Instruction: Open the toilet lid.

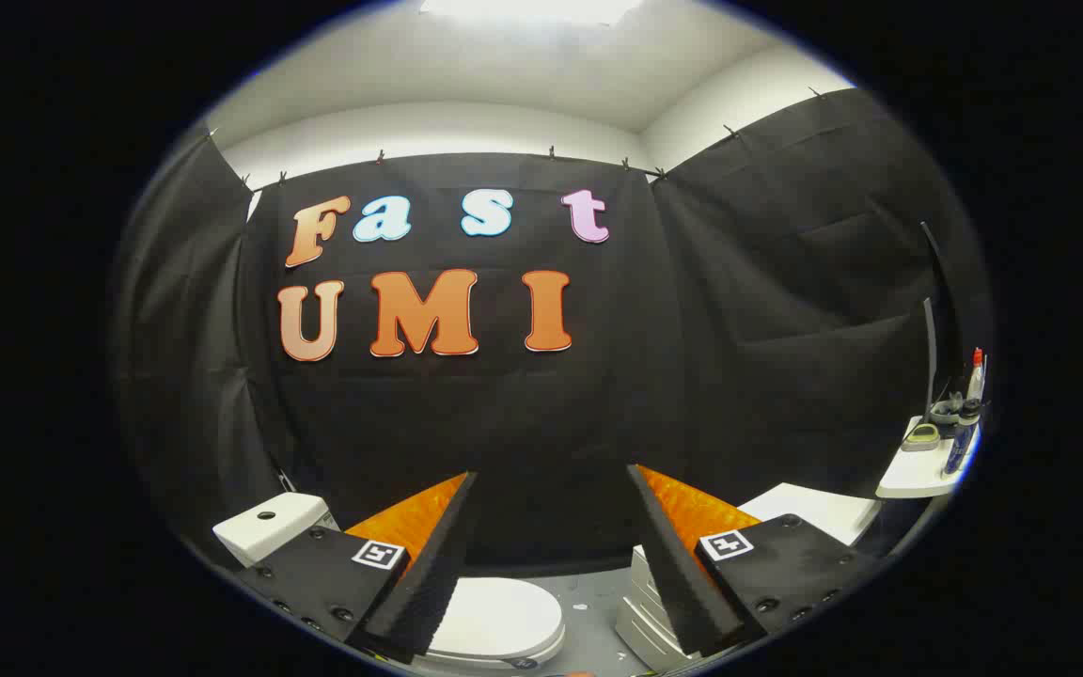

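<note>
A white toilet stands low on the grey floor with its lid (494,621) down flat. Its white tank (269,527) sits behind my left finger, against the black cloth wall. My gripper (551,480) is open, held well above the toilet, with nothing between the fingers. The left finger (429,564) partly covers the near left side of the lid. Most of the lid shows between the two fingers, below their tips.
A white set of drawers (640,616) stands on the floor just right of the toilet, partly behind the right finger. A white tabletop (814,508) lies further right. A small white shelf (918,470) at the far right carries bottles and small items.
</note>
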Demonstrator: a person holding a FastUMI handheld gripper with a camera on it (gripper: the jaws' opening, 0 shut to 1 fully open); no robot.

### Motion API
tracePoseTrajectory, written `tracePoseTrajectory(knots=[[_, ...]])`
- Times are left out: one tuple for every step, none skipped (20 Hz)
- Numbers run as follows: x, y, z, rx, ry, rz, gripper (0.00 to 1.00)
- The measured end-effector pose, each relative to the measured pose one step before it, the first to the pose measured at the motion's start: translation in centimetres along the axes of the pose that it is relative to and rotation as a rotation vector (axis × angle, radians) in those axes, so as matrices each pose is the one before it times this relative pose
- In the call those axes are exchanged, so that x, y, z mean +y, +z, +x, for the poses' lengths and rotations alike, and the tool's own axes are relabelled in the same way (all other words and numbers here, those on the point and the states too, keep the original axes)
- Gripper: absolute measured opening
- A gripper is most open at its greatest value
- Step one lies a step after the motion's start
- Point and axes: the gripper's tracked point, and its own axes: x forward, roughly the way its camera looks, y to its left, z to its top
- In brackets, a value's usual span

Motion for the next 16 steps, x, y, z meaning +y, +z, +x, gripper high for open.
tracePoseTrajectory(knots=[[-0.12, -0.123, -0.049, 0.00275, -0.00412, -0.00442, 0.98], [-0.03, -0.146, 0.056, 0.00273, -0.0043, -0.00366, 0.98], [-0.016, 0.016, 0.011, 0.0026, -0.00267, -0.00247, 0.98], [-0.064, -0.173, 0.016, 0.00258, -0.00163, -0.00083, 0.98], [-0.066, -0.06, 0.067, 0.00211, -0.0014, 0.00035, 0.98], [0.028, -0.136, 0.128, 0.00174, -0.00099, 0.00037, 0.98], [-0.049, -0.153, 0.138, 0.0029, -0.00272, 0.0, 0.98], [-0.103, -0.253, 0.101, 0.00596, -0.00552, -0.00137, 0.98], [-0.147, -0.203, 0.013, 0.00362, -0.00511, -0.00454, 0.98], [-0.115, -0.21, 0.039, 0.00127, -0.00592, -0.0092, 0.98], [-0.064, -0.113, -0.012, -0.0018, -0.00624, -0.01296, 0.98], [-0.056, -0.047, 0.115, -0.00017, -0.00679, -0.01342, 0.98], [-0.04, -0.123, 0.036, 0.0008, -0.00507, -0.01047, 0.98], [0.061, -0.125, 0.103, 0.00138, -0.0008, -0.00498, 0.98], [0.138, -0.037, -0.017, 0.0021, 0.00169, 0.00174, 0.98], [0.169, -0.139, 0.009, 0.00373, 0.00445, 0.00675, 0.98]])
